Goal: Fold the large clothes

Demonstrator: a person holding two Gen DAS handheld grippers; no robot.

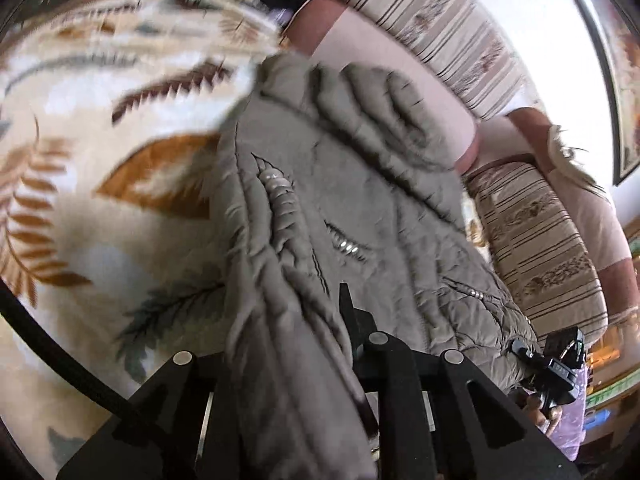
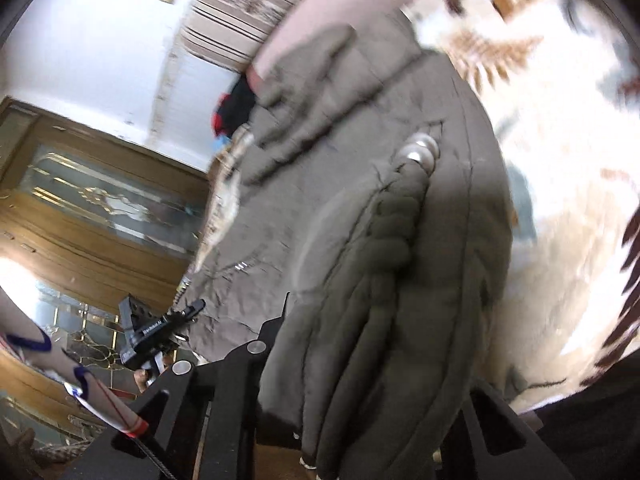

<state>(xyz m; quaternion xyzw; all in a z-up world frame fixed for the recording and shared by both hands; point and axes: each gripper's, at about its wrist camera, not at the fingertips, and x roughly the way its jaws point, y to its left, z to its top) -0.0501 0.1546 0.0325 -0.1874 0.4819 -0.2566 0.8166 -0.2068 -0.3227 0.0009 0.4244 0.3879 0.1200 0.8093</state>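
Observation:
A large grey-olive padded jacket point(image 1: 352, 216) with silver zips lies over a leaf-patterned blanket point(image 1: 100, 128). My left gripper point(image 1: 316, 320) is shut on a bunched edge of the jacket, which drapes over its fingers. My right gripper point(image 2: 360, 320) is shut on another bunched edge of the same jacket point(image 2: 360, 168). The right gripper shows at the lower right of the left wrist view point(image 1: 556, 364); the left gripper shows at the lower left of the right wrist view point(image 2: 156, 332). Both views are motion-blurred.
A striped sofa back point(image 1: 452, 28) with pink cushions point(image 1: 400, 60) runs behind the jacket. A wooden glass-fronted cabinet point(image 2: 80, 200) stands to the left in the right wrist view. Dark clothes point(image 2: 236, 108) lie at the sofa's end.

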